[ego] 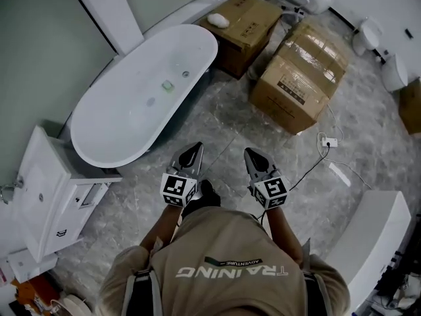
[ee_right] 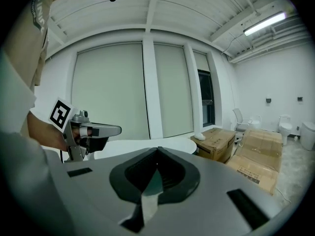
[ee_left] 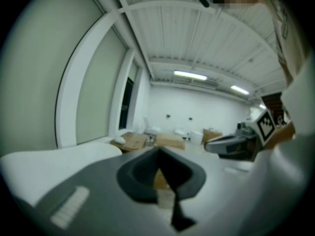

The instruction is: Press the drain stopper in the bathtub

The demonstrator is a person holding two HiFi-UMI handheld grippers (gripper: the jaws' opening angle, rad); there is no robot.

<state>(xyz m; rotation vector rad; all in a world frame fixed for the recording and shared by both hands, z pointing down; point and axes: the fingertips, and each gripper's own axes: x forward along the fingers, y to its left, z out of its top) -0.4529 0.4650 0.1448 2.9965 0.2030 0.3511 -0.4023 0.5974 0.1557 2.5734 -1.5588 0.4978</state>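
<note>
In the head view a white oval bathtub [ego: 125, 120] stands at the left on the marble floor. On its bottom lie a small round metal fitting [ego: 186, 74], a pale green piece [ego: 168, 85] and a grey round spot [ego: 150, 101]; which one is the stopper I cannot tell. My left gripper [ego: 196, 147] and right gripper [ego: 250, 152] are held side by side near the person's body, over the floor short of the tub. The jaws of each meet at the tip, shut on nothing [ee_left: 158, 151] [ee_right: 157, 150]. The tub's rim [ee_right: 142, 144] shows beyond the right gripper's jaws.
Two cardboard boxes [ego: 299, 78] [ego: 240, 22] stand past the tub's far end. A white vanity cabinet [ego: 49, 189] sits at the tub's near left. A power strip with cable [ego: 329, 141] lies on the floor at the right, beside a white fixture [ego: 375, 236].
</note>
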